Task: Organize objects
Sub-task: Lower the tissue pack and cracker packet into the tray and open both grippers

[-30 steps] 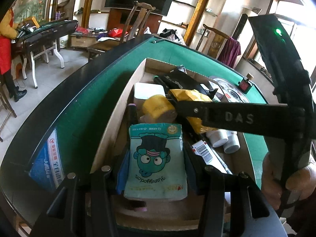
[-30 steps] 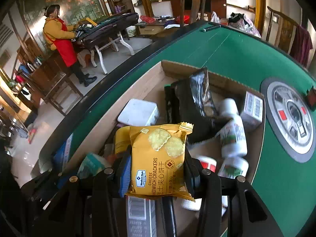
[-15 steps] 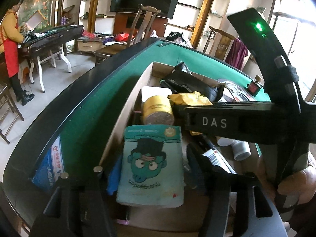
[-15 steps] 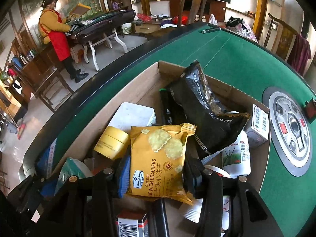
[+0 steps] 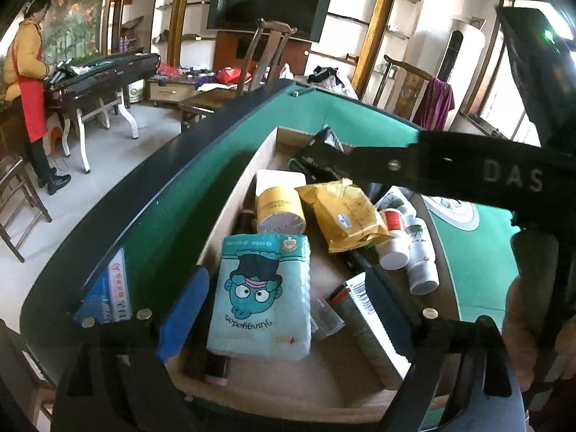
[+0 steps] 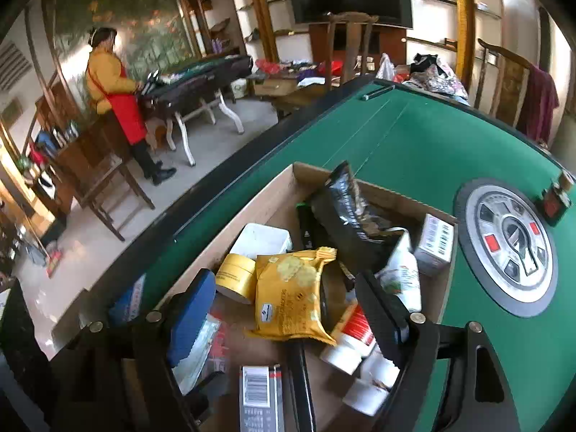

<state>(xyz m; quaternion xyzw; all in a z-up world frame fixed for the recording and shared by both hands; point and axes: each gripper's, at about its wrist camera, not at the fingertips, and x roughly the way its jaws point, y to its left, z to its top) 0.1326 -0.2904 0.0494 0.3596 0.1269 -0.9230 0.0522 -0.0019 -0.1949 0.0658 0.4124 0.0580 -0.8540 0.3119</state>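
Released, the cracker packet (image 6: pixel 288 297) lies atop bottles (image 6: pixel 401 280), seemingly tilted.

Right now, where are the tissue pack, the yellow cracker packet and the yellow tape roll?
tissue pack (image 5: pixel 261 297), left wrist view, on the cartoon face.
yellow cracker packet (image 6: pixel 288 298), right wrist view, front panel.
yellow tape roll (image 5: pixel 279 203), left wrist view, yellow side.

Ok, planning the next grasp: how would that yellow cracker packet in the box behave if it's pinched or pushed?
The yellow cracker packet looks crinkly and glossy, so probably light, floppy and somewhat slippery. It leans on other items in the cardboard box, so a push would likely slide it. Its crackers could break under a hard pinch.
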